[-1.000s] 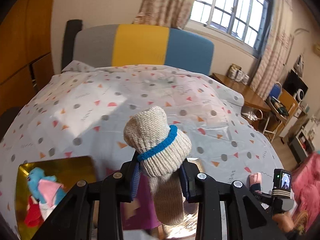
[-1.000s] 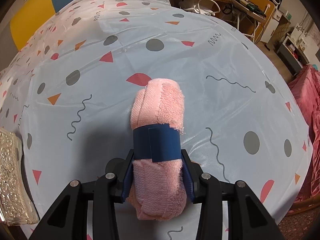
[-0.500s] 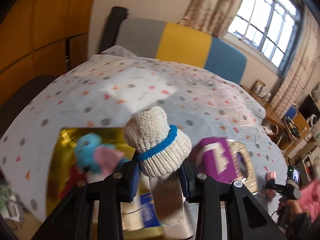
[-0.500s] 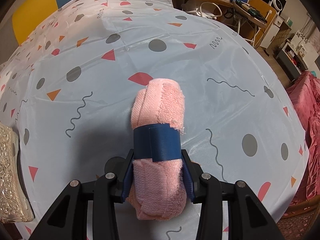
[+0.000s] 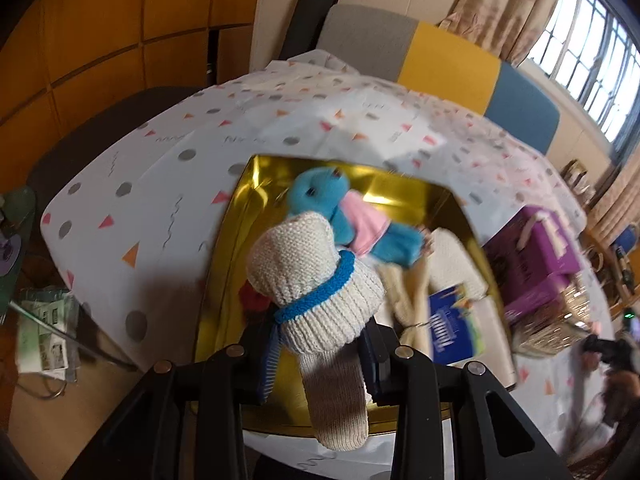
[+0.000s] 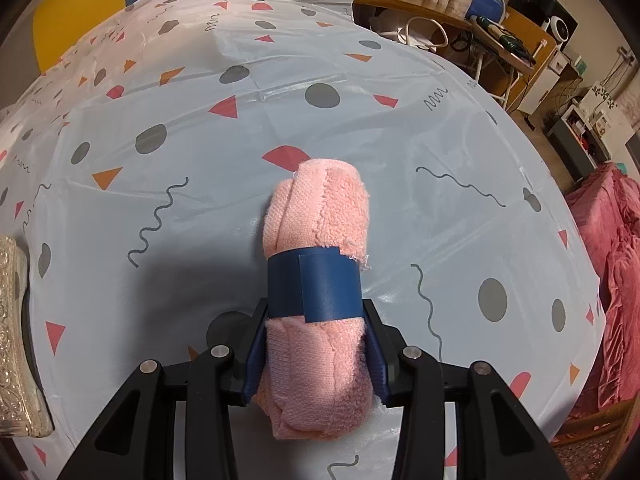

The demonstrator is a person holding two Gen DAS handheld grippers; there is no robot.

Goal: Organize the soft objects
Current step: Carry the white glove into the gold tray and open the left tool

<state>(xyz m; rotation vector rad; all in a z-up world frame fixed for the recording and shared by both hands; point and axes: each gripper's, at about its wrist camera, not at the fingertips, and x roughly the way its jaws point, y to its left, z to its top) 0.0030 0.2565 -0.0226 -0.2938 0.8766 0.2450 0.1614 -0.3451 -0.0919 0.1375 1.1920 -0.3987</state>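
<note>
My left gripper (image 5: 320, 360) is shut on a rolled cream knit sock with a blue band (image 5: 312, 280) and holds it above the gold box (image 5: 236, 240). Inside the box lie a blue and pink plush toy (image 5: 332, 208), cream socks (image 5: 404, 296), something red (image 5: 252, 300) and a blue card (image 5: 452, 324). My right gripper (image 6: 316, 348) is shut on a rolled pink towel with a dark blue paper band (image 6: 316, 280), held over the patterned tablecloth (image 6: 200, 160).
A purple box (image 5: 536, 256) and a silver embossed tray (image 5: 560, 320) stand right of the gold box; the tray's edge shows in the right wrist view (image 6: 16, 340). The table's near left edge (image 5: 80, 272) drops to the floor. Chairs and desks stand behind.
My left gripper has swung left and down with the sock, so the gold box is now straight below it. My right gripper with the towel has barely moved.
</note>
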